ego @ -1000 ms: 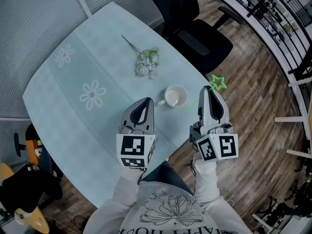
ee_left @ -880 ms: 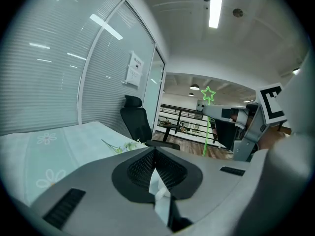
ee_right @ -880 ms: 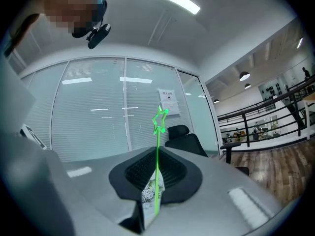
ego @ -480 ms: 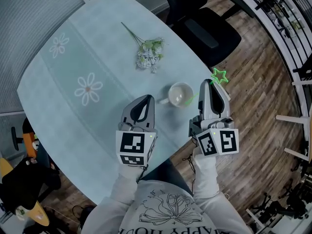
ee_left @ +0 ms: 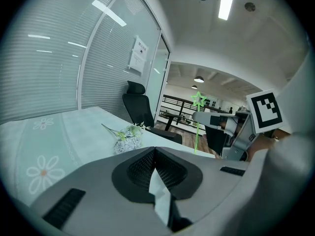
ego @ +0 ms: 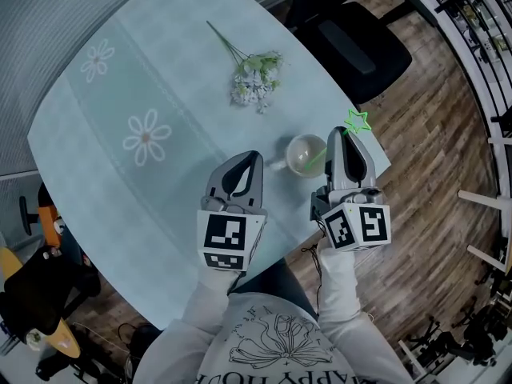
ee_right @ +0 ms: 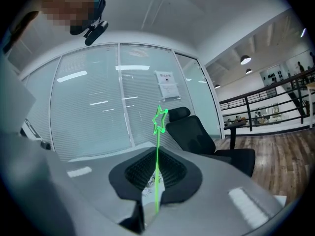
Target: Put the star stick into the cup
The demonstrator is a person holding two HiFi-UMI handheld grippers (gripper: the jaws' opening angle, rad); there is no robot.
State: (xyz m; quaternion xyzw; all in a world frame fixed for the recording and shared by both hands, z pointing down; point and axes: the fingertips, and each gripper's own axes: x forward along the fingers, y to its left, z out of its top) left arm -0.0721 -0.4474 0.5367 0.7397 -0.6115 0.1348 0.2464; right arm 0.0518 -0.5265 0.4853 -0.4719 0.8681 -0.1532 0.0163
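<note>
The white cup (ego: 302, 152) stands on the pale blue table (ego: 160, 78) near its right edge, handle pointing left. My right gripper (ego: 340, 137) is just right of the cup, shut on the thin green star stick (ego: 357, 121). The star sticks out past the jaws over the table edge, and the stick's lower end slants across the cup's mouth. In the right gripper view the star stick (ee_right: 159, 120) rises upright from the closed jaws of the right gripper (ee_right: 156, 157). My left gripper (ego: 248, 160) is shut and holds nothing, left of the cup's handle. The left gripper (ee_left: 155, 152) also sees the star stick (ee_left: 198, 101).
A small bunch of white flowers (ego: 256, 74) lies on the table beyond the cup. A black office chair (ego: 352, 30) stands by the far right side of the table. The table edge (ego: 376, 162) and wooden floor (ego: 432, 134) are close on the right.
My right gripper has carried the star stick left, so its lower end now crosses the cup's mouth instead of lying beside it. The left gripper has edged slightly toward the cup.
</note>
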